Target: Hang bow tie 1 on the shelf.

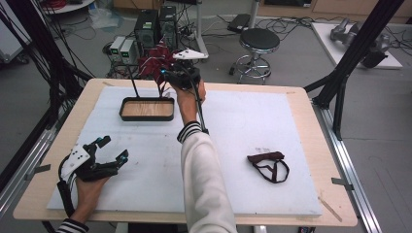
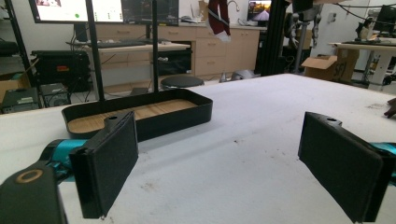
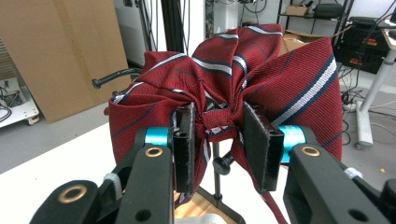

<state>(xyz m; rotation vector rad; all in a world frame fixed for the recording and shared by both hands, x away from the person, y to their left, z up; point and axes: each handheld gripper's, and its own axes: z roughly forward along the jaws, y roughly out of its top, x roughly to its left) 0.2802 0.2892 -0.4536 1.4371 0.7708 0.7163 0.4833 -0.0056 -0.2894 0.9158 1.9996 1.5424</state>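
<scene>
The right gripper [image 3: 218, 140] has its fingers pinched on a red bow tie [image 3: 224, 88] above the tray [image 1: 127, 103]; the left gripper [image 1: 111, 150], its fingers wide, rests nearer the person than the tray.

A dark red bow tie [image 3: 224, 93] with white and navy stripes sits pinched at its centre knot between the right tool's [image 3: 219, 140] pads, its gathered wings fanning up and out to both sides, lifted above the tabletop [image 1: 233, 121].
</scene>
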